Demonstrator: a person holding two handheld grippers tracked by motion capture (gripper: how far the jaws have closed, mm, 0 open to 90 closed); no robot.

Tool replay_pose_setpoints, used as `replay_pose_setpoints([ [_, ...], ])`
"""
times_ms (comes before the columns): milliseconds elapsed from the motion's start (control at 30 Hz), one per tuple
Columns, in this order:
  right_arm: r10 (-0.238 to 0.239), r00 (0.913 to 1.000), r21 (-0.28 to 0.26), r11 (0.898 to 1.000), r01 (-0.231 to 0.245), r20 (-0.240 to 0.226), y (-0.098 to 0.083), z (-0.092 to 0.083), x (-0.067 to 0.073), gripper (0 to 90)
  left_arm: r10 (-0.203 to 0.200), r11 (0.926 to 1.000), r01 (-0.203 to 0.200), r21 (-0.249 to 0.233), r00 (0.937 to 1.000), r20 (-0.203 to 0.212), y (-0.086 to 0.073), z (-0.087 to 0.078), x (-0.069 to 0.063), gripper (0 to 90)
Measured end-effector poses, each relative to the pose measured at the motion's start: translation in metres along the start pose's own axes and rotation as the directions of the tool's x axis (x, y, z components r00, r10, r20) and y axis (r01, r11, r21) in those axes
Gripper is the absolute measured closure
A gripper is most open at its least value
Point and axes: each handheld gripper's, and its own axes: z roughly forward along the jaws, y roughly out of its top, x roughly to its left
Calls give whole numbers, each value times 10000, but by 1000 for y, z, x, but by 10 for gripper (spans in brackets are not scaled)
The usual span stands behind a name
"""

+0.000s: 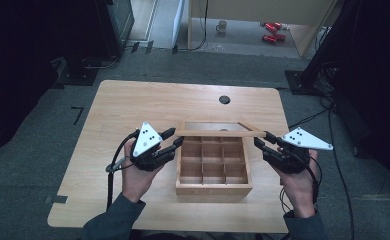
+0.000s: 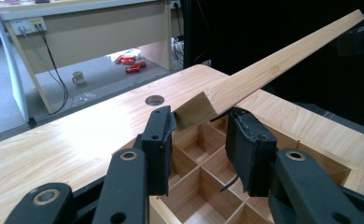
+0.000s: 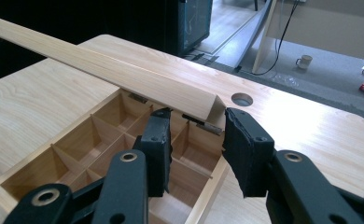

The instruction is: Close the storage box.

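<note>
A wooden box (image 1: 213, 190) with several square compartments stands on the table, towards its front. Its hinged lid (image 1: 220, 133) is raised, with the free front rail lifted. My left gripper (image 1: 177, 137) is at the rail's left end and my right gripper (image 1: 262, 139) at its right end. In the left gripper view the lid (image 2: 273, 70) has its corner between the tips of the gripper (image 2: 201, 121), touching one pad, with a gap to the other. In the right gripper view the lid (image 3: 101, 63) ends between the tips of the gripper (image 3: 194, 121), whose jaws also stand apart.
The table (image 1: 133, 105) has a round cable hole (image 1: 224, 99) behind the box. A mug (image 1: 222, 26) and red items (image 1: 273, 31) lie on the floor beyond, under a desk. Dark equipment stands at both sides.
</note>
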Motion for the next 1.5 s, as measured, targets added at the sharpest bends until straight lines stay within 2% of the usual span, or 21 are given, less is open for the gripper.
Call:
replay_pose_setpoints([
  [567,96,9999,-45,9999,-96,-99,-16,-9,6,615,-38,10000,38,54,10000,48,-13,-8,-10,606],
  [633,86,9999,-40,10000,-86,-101,-18,-8,7,615,-139,9999,138,86,9999,92,-15,-8,-11,604],
  [967,8,10000,44,10000,-8,33,-28,-10,12,614,-117,9998,116,174,9999,78,-23,-12,-17,601],
  [1300,114,9999,56,9999,-114,-50,-38,-11,14,614,-394,9991,391,183,9991,182,-33,-15,-21,600],
  [1500,34,10000,91,10000,-34,56,-42,-12,17,614,-349,9992,347,208,9994,70,-37,-14,-24,600],
])
